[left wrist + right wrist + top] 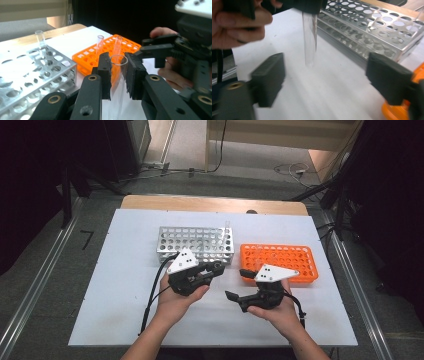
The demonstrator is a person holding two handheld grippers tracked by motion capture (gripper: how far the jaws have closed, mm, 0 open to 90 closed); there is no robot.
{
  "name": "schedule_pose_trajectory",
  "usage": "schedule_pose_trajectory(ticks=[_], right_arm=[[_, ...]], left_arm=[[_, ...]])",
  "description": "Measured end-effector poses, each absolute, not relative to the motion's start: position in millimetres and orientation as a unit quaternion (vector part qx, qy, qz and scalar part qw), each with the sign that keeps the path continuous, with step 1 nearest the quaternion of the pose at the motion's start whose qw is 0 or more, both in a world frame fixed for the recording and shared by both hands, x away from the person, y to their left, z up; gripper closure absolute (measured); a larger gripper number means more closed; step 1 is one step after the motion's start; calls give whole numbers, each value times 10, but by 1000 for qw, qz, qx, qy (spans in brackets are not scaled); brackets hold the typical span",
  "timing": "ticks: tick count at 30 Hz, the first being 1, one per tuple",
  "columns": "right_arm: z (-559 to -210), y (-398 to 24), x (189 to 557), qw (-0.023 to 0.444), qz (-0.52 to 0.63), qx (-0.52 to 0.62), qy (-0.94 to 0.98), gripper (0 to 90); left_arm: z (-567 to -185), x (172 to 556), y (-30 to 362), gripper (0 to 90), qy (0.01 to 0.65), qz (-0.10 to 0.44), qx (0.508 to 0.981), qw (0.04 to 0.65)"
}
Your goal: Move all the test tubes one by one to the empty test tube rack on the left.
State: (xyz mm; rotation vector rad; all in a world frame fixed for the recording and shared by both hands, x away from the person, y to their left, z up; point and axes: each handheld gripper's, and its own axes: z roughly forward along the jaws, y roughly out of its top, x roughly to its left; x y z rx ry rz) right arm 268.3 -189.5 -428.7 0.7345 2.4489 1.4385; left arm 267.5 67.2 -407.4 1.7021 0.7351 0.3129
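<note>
The left claw (117, 75) is clamped on a clear glass test tube (117, 82), its pads pressing the tube just below the open rim, the tube hanging upright over the white bench (125, 285). The right claw (324, 80) stands wide apart with nothing between its pads; the tube hangs beyond it, clear of both pads. A silver metal rack (196, 243) lies just beyond the left claw, an orange plastic rack (280, 261) just beyond the right claw.
</note>
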Motion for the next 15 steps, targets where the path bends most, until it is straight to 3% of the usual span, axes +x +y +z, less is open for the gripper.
schedule_pose_trajectory(ticks=[5,15], right_arm=[[-4298,-2084,2654,93,506,246,822,53],[-4361,-2493,2603,121,501,276,811,25]], left_arm=[[-4007,2784,700,761,319,140,727,593],[-4029,3030,739,761,337,144,720,589]])
